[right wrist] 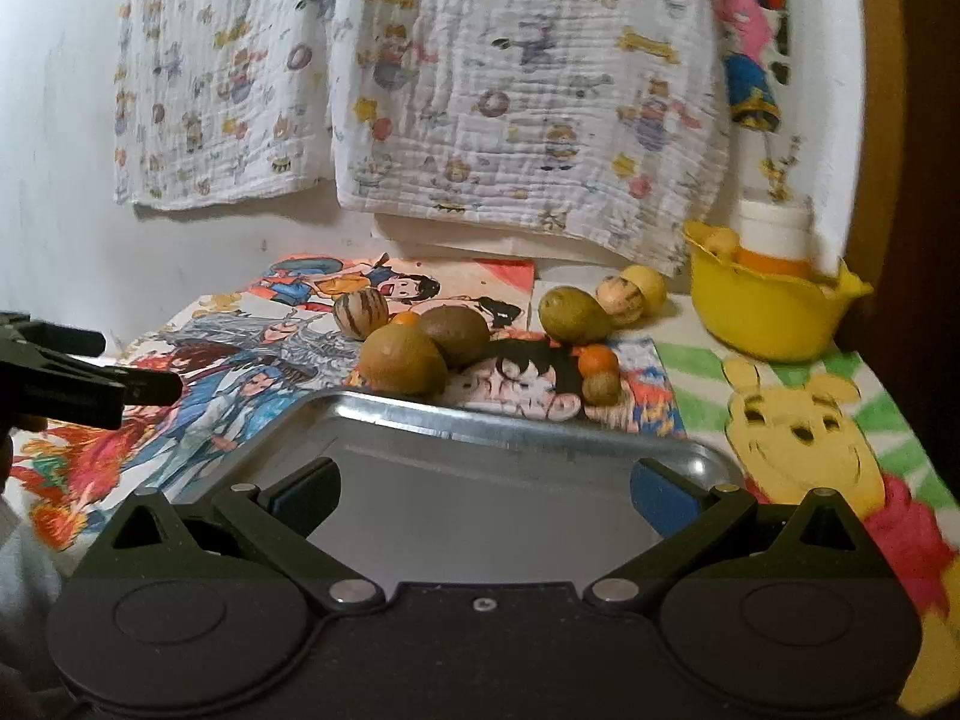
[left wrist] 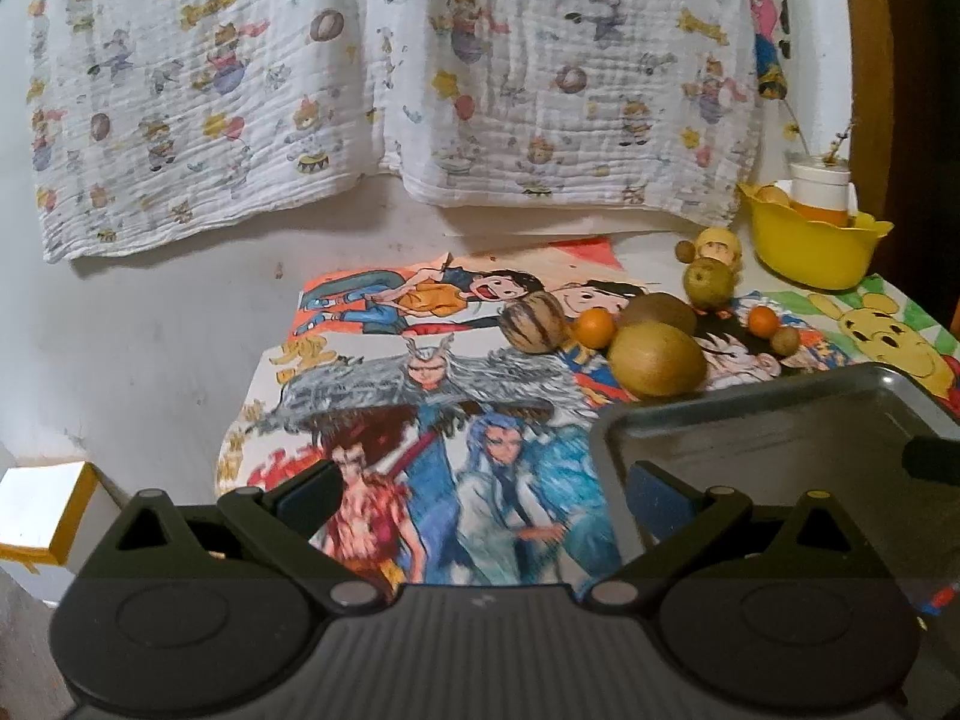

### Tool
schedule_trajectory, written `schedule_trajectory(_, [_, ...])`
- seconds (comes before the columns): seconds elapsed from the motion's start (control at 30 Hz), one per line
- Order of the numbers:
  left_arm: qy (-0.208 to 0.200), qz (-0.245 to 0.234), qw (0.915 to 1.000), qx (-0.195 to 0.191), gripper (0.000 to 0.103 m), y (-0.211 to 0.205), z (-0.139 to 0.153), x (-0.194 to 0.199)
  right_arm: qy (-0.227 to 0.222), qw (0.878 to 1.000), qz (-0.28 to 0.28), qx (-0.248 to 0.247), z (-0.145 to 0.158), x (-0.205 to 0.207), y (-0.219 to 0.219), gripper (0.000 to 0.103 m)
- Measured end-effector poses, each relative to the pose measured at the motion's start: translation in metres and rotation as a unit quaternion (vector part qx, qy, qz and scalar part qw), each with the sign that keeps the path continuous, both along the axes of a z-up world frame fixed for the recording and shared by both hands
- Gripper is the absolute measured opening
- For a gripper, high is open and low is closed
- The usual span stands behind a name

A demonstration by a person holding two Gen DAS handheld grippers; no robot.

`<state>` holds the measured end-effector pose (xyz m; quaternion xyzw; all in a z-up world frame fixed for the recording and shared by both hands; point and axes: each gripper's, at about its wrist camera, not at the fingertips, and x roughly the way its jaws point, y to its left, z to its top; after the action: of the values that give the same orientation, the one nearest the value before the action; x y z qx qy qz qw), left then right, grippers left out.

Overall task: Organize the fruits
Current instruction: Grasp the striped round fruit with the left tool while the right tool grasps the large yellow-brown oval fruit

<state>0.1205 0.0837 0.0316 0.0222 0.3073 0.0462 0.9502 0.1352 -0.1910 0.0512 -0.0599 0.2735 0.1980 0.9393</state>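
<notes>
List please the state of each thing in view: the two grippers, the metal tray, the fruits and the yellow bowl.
left gripper: open, holds nothing.
right gripper: open, holds nothing, above the tray.
metal tray: flat on the table, no fruit inside.
fruits: loose on the table behind the tray.
yellow bowl: upright, holds a white-capped bottle.

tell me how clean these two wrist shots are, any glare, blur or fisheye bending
Left wrist view: dim indoor light, black fisheye corners, fruits fairly sharp, near drawings soft beside the left gripper. Right wrist view: glare streaks along the metal tray rim, Pooh drawing and yellow bowl smeared, right gripper sharp.
</notes>
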Motion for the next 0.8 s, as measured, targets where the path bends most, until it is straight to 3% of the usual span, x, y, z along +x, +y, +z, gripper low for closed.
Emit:
schedule_trajectory(0.37, [0.037, -0.032, 0.9987, -0.017, 0.103, 0.036, -0.013, 0.075, 0.028, 0.996, 0.055, -0.062, -0.002, 0.083, 0.042, 0.103])
schedule_trajectory(0.73, [0.055, -0.107, 0.9920, -0.041, 0.102, 0.039, -0.023, 0.171, 0.096, 0.991, 0.086, -0.030, -0.028, 0.138, 0.097, 0.102])
schedule_trajectory(0.8, [0.064, -0.116, 0.9892, -0.063, 0.101, 0.042, -0.028, 0.188, 0.104, 0.990, 0.087, -0.031, -0.033, 0.147, 0.105, 0.100])
